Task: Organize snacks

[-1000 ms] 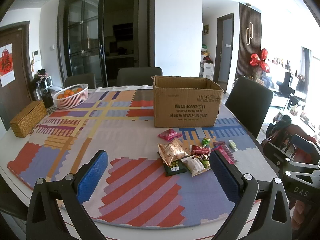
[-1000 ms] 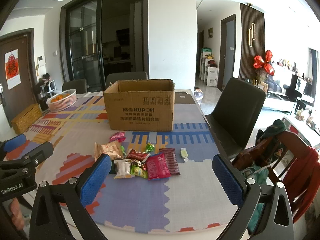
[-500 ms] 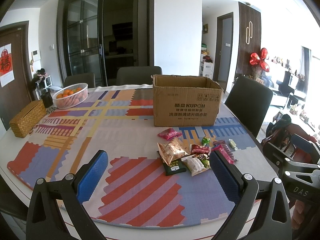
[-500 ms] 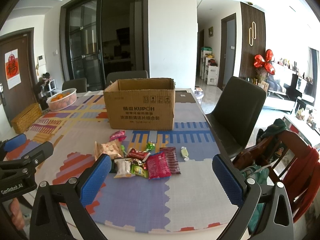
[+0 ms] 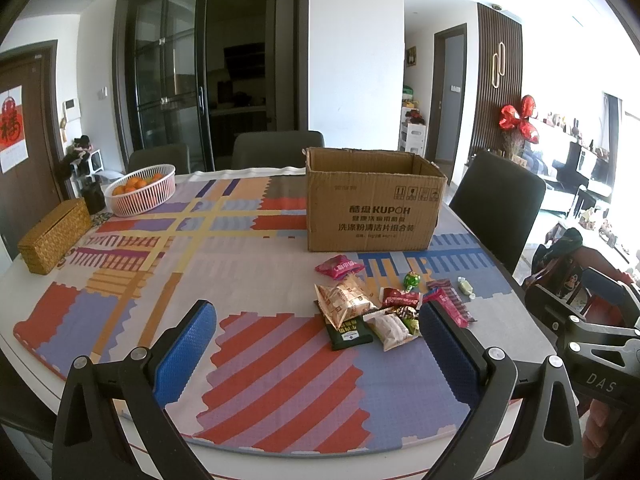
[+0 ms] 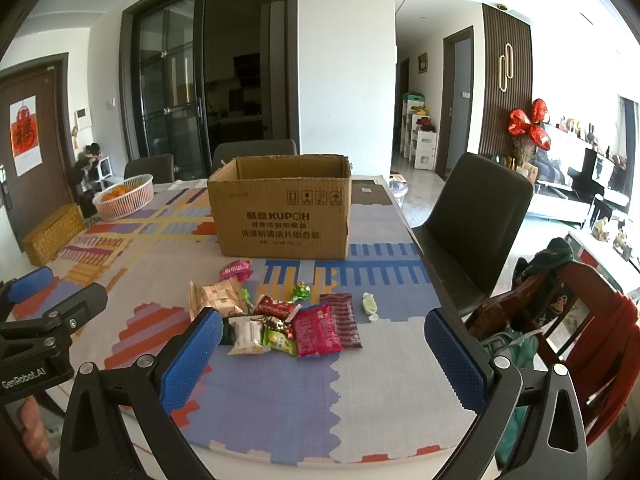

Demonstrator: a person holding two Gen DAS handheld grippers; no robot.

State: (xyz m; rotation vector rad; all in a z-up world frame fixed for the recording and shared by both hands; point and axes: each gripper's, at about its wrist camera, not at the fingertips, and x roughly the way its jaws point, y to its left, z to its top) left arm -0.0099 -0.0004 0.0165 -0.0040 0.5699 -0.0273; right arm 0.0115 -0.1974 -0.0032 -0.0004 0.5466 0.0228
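- left wrist view: the left gripper [image 5: 316, 334] hangs over the near edge of the table [image 5: 24, 280], its blue pads spread wide with nothing between them.
- the snack pile [image 5: 372, 312] lies on the patterned mat [image 5: 200, 248], just ahead of the right-hand pad; a pink packet [image 5: 340, 267] sits nearest the cardboard box [image 5: 372, 204], a small pale green candy [image 5: 465, 286] off to the right.
- a basket of oranges [image 5: 141, 188] and a woven box [image 5: 54, 235] stand far left.
- right wrist view: the right gripper [image 6: 322, 340] is likewise wide apart and empty, above the mat [image 6: 380, 380].
- the snack pile [image 6: 280, 316] lies between the pads and the open cardboard box [image 6: 282, 212], closer to the left pad; the red packet [image 6: 318, 330] is nearest.
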